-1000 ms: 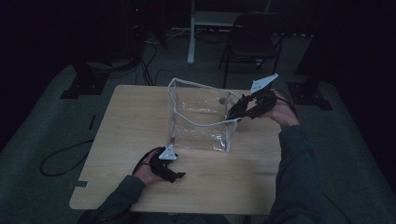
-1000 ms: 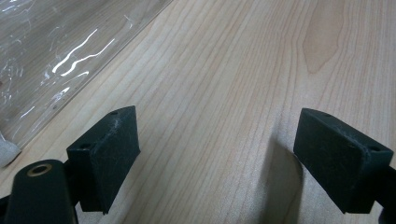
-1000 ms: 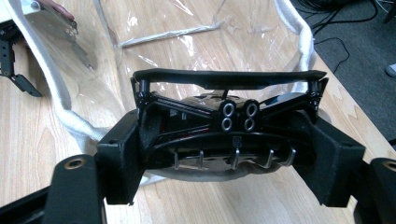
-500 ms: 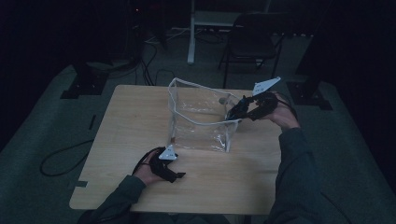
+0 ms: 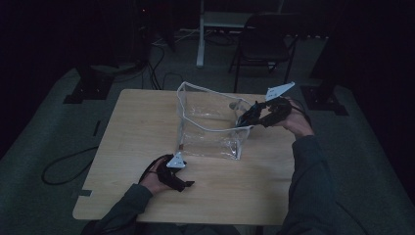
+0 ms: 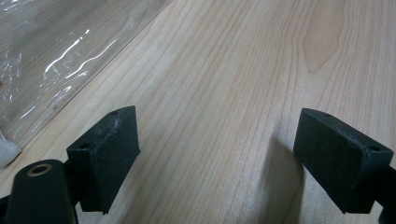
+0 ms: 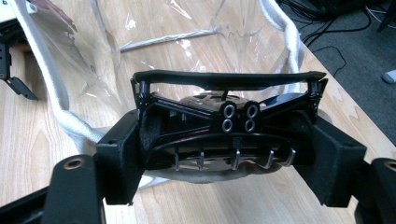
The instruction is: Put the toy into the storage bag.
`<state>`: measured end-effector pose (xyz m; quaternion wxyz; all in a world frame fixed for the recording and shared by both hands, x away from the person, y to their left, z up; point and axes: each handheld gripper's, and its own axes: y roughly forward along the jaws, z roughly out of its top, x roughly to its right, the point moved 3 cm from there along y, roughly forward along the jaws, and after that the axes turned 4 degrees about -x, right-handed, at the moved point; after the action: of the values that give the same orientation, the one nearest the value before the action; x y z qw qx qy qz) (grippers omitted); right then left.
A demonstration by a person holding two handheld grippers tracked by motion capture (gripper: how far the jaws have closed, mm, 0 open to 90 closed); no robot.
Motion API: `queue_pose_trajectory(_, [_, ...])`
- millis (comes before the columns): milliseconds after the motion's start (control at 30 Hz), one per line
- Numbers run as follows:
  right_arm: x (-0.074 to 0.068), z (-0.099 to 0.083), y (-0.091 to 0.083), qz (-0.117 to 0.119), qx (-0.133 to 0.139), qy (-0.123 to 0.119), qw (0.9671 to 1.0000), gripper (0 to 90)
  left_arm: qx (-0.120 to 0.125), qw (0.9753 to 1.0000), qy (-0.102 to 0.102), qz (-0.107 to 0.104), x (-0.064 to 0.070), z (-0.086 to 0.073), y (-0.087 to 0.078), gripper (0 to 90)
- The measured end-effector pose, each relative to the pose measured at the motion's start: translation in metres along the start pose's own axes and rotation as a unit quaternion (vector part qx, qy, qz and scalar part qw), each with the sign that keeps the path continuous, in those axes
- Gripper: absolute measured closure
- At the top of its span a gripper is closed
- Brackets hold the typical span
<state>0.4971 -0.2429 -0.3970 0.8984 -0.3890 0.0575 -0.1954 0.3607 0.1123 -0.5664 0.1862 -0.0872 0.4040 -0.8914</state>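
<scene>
Up at the far right rim of the clear bag [image 5: 210, 127], right gripper [image 7: 229, 158] clamped on a black clip [image 7: 229, 116], left gripper [image 6: 219, 158] spread wide, empty, resting on the wooden table [image 5: 137, 127] near the bag's front edge

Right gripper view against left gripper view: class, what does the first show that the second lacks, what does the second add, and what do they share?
Right gripper view: the right gripper clamps a black clip with metal teeth by the bag's white rim; floor cables lie beyond. Left gripper view: the left gripper, jaws wide apart and empty, over bare wood. Both: the wooden table and the clear plastic bag.
</scene>
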Motion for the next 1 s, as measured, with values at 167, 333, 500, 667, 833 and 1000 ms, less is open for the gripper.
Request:
queue_pose_trajectory(167, [-0.0001, -0.0014, 0.0002, -0.002, -0.001, 0.004, 1.0, 24.8, -0.001, 1.0, 0.003, 0.001, 0.0001, 0.0, 0.0, 14.5])
queue_pose_trajectory(333, [-0.0007, -0.0028, 0.0011, -0.002, -0.006, 0.006, 1.0, 24.8, -0.001, 1.0, 0.002, 0.0, 0.0001, 0.0, 0.0, 14.6])
queue_pose_trajectory(500, [-0.0025, -0.003, 0.0009, -0.006, -0.016, 0.006, 0.9998, 24.6, -0.002, 1.0, 0.003, 0.001, 0.0001, 0.0, 0.0, 14.5])
queue_pose_trajectory(667, [-0.0026, -0.0036, 0.0008, -0.01, -0.017, 0.011, 0.9997, 24.0, -0.001, 1.0, 0.003, 0.0, 0.0, 0.0, 0.0, 14.5])
queue_pose_trajectory(833, [-0.002, -0.0028, 0.0014, -0.017, -0.02, 0.017, 0.9995, 17.3, -0.001, 1.0, 0.002, 0.0, 0.0001, 0.0, 0.0, 14.5])
queue_pose_trajectory(1000, [-0.0015, -0.0028, 0.0009, -0.017, -0.014, 0.023, 0.9995, 16.0, -0.002, 1.0, 0.003, 0.001, 0.0001, 0.0, 0.0, 14.5])
